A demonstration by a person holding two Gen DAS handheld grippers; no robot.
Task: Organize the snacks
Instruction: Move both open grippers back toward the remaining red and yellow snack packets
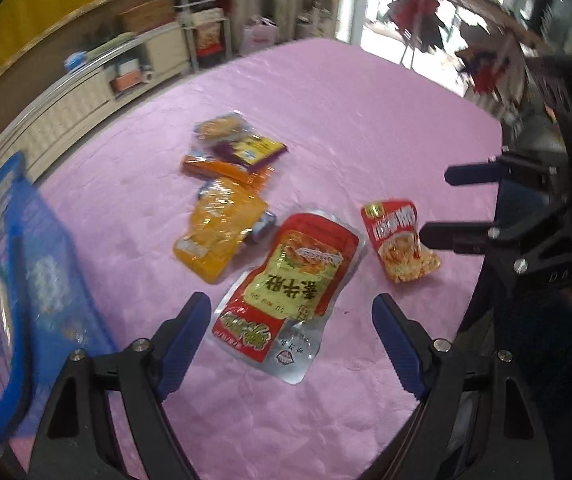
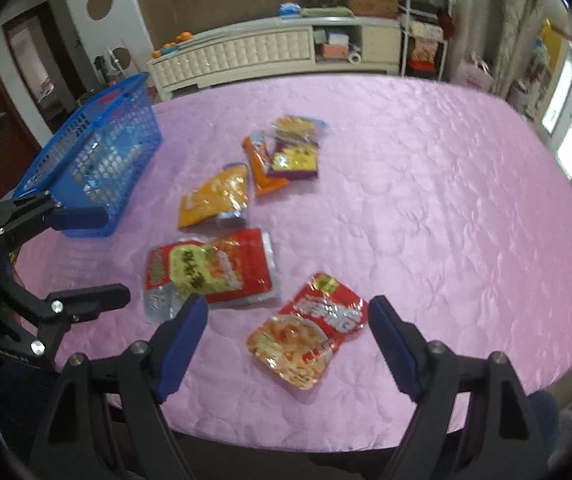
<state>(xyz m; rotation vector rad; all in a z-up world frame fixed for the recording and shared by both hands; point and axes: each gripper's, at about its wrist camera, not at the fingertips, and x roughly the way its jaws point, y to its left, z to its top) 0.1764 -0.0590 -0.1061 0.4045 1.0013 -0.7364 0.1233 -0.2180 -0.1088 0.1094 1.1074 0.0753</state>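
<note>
Left gripper (image 1: 292, 314) spread wide, nothing held, hanging over the large red-and-yellow pouch (image 1: 294, 280) lying flat on the pink tablecloth (image 1: 366, 120). Right gripper (image 2: 288, 316) just as wide and empty, the smaller red snack packet (image 2: 310, 330) on the cloth between its fingers. Blue basket (image 2: 98, 160) off at the left edge, more packets beyond

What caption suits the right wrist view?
Open right gripper above a red snack packet, blue basket at left.
</note>
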